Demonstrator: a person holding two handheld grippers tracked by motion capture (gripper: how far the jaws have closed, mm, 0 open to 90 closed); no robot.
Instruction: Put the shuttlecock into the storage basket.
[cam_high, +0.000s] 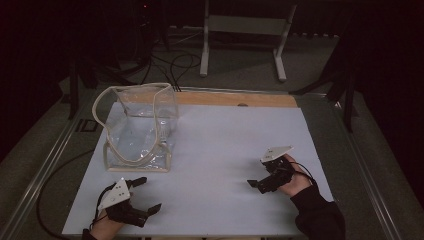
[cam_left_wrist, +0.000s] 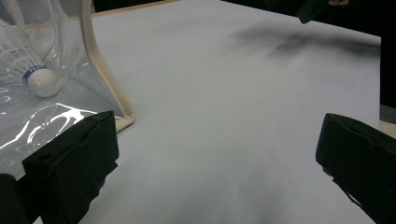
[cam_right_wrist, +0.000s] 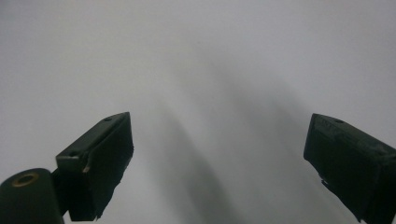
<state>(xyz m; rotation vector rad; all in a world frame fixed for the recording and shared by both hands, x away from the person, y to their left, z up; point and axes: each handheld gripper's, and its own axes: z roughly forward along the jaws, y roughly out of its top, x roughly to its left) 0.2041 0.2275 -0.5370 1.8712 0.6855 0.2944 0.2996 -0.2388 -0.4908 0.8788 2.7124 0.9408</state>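
Observation:
A clear plastic bag (cam_high: 141, 127) with cream trim stands open on the left part of the white table (cam_high: 225, 140). In the left gripper view the bag (cam_left_wrist: 56, 70) lies at the left with a white shuttlecock (cam_left_wrist: 41, 78) inside it. My left gripper (cam_high: 149, 194) rests near the front left edge, just in front of the bag, and it is open (cam_left_wrist: 215, 154) with nothing between its jaws. My right gripper (cam_high: 259, 172) sits at the right side of the table, open (cam_right_wrist: 217, 154) over bare white surface, holding nothing.
The white table top rests on a wooden board (cam_high: 235, 99) at the back. Beyond it are a white stand's legs (cam_high: 205, 60) and cables (cam_high: 175, 65) on the dark floor. The other hand's gripper (cam_left_wrist: 312, 8) appears dark at the far edge of the left gripper view.

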